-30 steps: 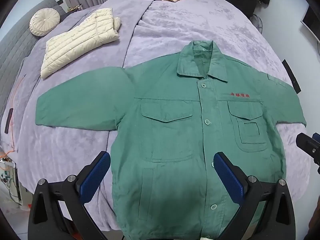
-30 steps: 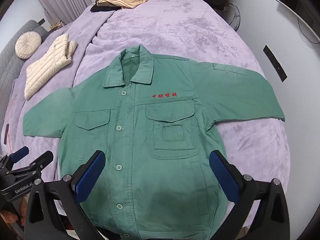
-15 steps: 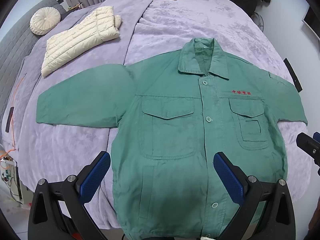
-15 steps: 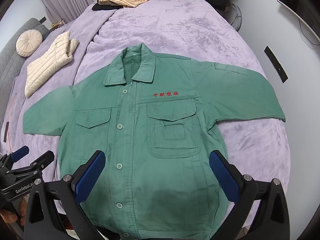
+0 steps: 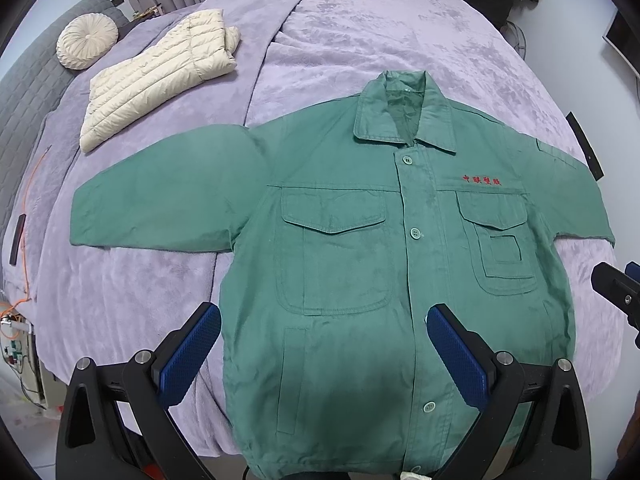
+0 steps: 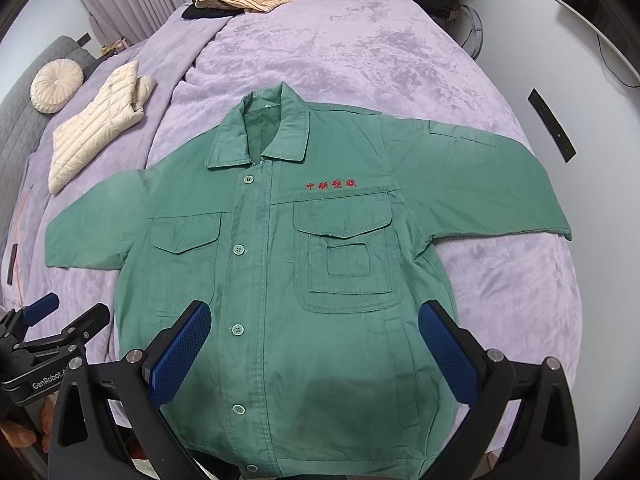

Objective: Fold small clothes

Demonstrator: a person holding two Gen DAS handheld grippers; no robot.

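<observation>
green jacket (image 5: pixel 360 272) lies flat, buttoned front up, on the purple bedspread (image 5: pixel 360 40); collar points away from me, hem toward me, long axis running hem to collar, sleeves out sideways | my left gripper (image 5: pixel 320 356) hovers above the hem, jaws wide apart, empty | my right gripper (image 6: pixel 316 352) likewise, level beside it

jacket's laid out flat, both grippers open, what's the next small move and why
Probably bring the left gripper out to the left sleeve near its cuff and close on it, ready to fold it across the chest. The green jacket lies buttoned and face up on the bed with both sleeves spread wide, and both the left gripper and the right gripper hover open near the hem, holding nothing.
</observation>
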